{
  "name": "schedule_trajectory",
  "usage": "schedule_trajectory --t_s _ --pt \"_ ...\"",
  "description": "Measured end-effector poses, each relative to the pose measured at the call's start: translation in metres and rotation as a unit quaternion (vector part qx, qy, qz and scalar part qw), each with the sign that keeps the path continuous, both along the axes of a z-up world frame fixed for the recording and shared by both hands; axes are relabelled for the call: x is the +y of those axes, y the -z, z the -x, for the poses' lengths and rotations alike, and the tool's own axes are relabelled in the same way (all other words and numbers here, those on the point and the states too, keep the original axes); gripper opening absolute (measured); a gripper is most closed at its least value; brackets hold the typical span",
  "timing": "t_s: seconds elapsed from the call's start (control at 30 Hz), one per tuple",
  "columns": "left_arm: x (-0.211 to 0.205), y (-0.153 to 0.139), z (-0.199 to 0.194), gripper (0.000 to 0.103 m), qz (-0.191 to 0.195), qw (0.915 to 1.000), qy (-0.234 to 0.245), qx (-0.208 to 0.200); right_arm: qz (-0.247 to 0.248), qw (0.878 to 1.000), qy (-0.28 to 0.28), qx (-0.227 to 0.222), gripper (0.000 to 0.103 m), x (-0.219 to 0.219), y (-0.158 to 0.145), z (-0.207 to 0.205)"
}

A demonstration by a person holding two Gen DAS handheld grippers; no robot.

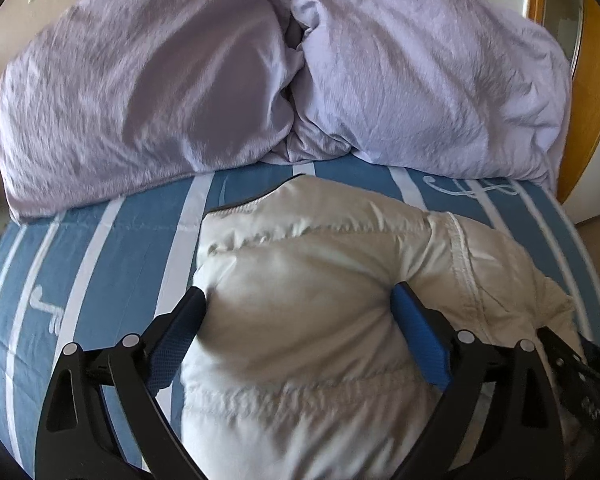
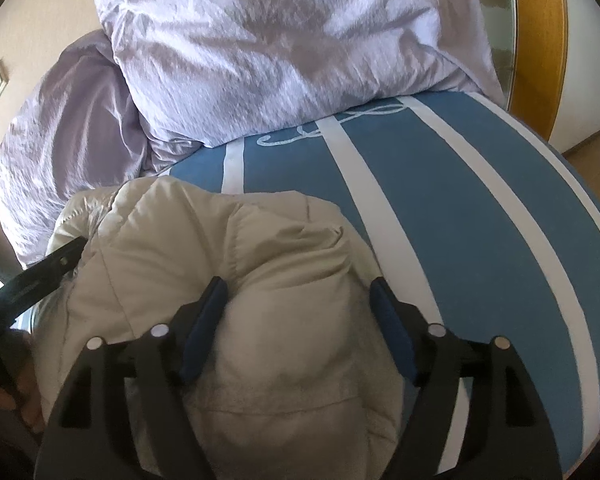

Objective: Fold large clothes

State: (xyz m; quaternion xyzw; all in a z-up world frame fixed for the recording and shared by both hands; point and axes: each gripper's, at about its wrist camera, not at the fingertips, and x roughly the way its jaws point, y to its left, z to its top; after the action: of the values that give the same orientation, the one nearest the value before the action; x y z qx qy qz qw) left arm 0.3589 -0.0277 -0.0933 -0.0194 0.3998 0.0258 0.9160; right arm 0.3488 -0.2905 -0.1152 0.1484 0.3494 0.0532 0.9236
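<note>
A cream puffy quilted jacket lies on the blue bed with white stripes. My left gripper is open, its blue-padded fingers straddling a bulge of the jacket body. In the right wrist view my right gripper is open too, its fingers on either side of a bulging fold of the jacket. The left gripper's black frame shows at the left edge of that view. Whether the pads press the fabric I cannot tell.
A bunched lilac duvet fills the far side of the bed and also shows in the right wrist view. A wooden frame stands at the far right. The bed's blue sheet lies right of the jacket.
</note>
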Motion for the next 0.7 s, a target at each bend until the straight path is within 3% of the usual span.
schedule_trajectory --t_s 0.17,0.4,0.53,0.7 --pt "0.036 -0.015 0.023 0.094 0.069 0.9974 0.010 0.016 -0.034 0.999 -0.032 0.016 0.095 -0.026 -0.014 0.010" --pt "0.078 -0.003 0.041 0.094 0.153 0.9860 0.010 0.064 -0.129 0.984 -0.093 0.079 0.101 -0.052 -0.008 0.011" --pt "0.088 0.010 0.045 0.094 0.218 0.9720 0.012 0.088 -0.183 0.969 -0.113 0.123 0.101 -0.053 0.011 0.006" --pt "0.082 0.017 0.044 0.094 0.250 0.9622 0.033 0.102 -0.261 0.943 -0.123 0.167 0.101 -0.052 0.035 0.000"
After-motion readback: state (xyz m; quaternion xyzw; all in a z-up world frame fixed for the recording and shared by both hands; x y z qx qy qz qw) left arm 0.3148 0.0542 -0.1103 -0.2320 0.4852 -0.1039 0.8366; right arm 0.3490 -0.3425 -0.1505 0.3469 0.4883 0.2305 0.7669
